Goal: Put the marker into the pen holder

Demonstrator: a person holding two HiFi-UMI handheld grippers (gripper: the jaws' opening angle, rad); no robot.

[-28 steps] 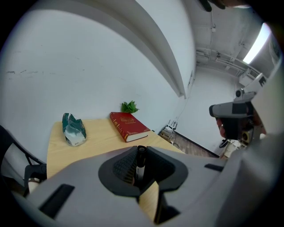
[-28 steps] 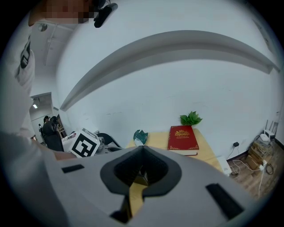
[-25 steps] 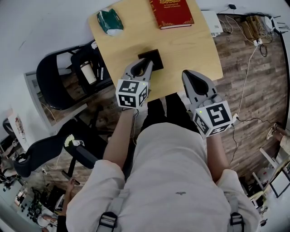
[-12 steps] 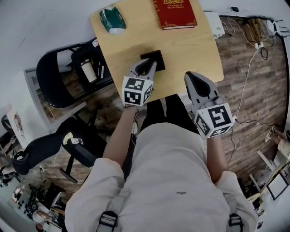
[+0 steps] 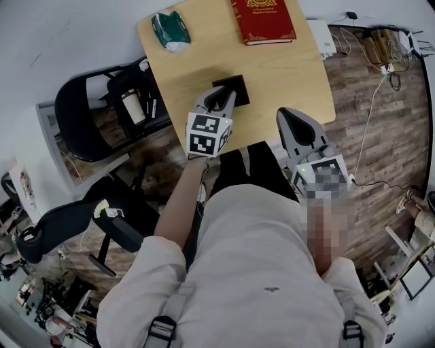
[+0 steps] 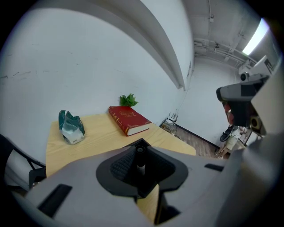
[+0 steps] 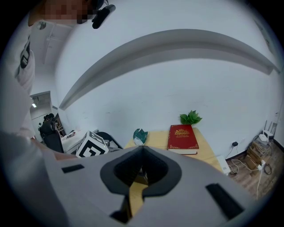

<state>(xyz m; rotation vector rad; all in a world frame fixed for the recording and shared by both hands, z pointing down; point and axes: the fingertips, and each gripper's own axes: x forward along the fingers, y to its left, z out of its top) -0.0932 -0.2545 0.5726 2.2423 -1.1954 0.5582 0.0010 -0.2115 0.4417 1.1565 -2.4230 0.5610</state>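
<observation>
Left claw [image 5: 219, 102] clamped on a black marker [image 6: 140, 160], right claw [image 5: 289, 117] closed and empty, pale wooden table [image 5: 285, 68] ahead, red book [image 5: 262, 19] beyond both, white wall [image 6: 88, 53] behind.

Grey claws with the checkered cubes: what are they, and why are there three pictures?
They are hand-held grippers, like big tongs, and a person holds one in each hand. One picture comes from a camera on the person's head, looking down. The other two come from cameras riding on each gripper. The left gripper is pinching a marker by the black pen holder. The right gripper is closed on nothing. The wooden table also holds a red book and a green-and-white packet.
</observation>
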